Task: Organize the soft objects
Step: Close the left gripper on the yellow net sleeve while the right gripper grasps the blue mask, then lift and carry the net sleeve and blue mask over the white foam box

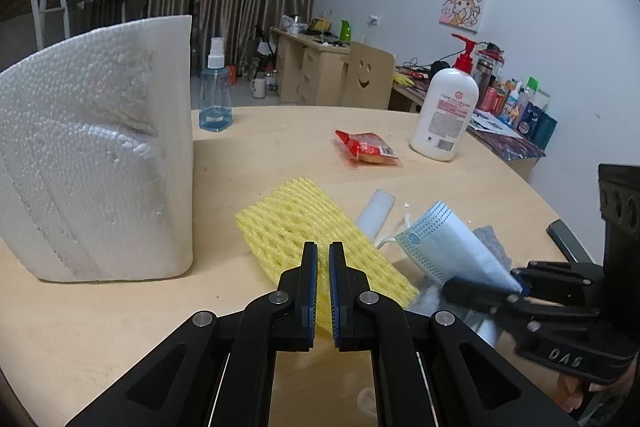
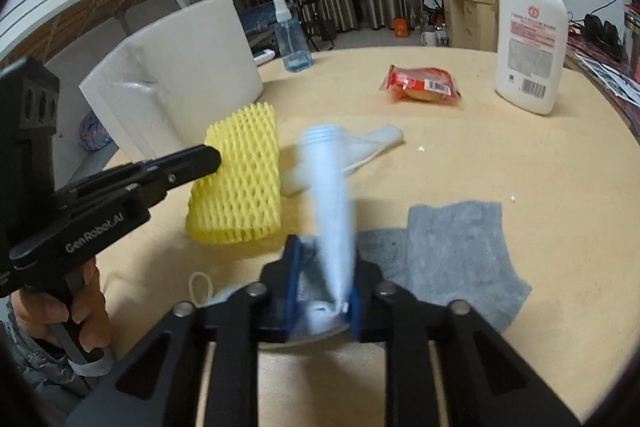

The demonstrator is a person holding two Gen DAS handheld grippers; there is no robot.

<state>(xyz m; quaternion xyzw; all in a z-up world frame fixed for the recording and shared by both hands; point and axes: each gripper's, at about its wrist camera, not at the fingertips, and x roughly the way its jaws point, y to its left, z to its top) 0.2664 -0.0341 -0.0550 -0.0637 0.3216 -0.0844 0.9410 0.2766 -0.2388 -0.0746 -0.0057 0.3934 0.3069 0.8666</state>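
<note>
A yellow foam net (image 1: 308, 243) lies on the round wooden table (image 1: 280, 147); it also shows in the right wrist view (image 2: 240, 187). My left gripper (image 1: 323, 251) is shut and empty, just above the net's near edge. My right gripper (image 2: 322, 259) is shut on a light blue face mask (image 2: 332, 203) and holds it up off the table; the mask also shows in the left wrist view (image 1: 452, 247). A grey cloth (image 2: 452, 251) lies flat under and right of the right gripper. A white foam strip (image 2: 360, 155) lies behind the mask.
A big white foam block (image 1: 100, 155) stands at the left. A red snack packet (image 1: 366, 147), a white pump bottle (image 1: 446, 111) and a blue spray bottle (image 1: 216, 95) stand farther back. The table edge curves at the right.
</note>
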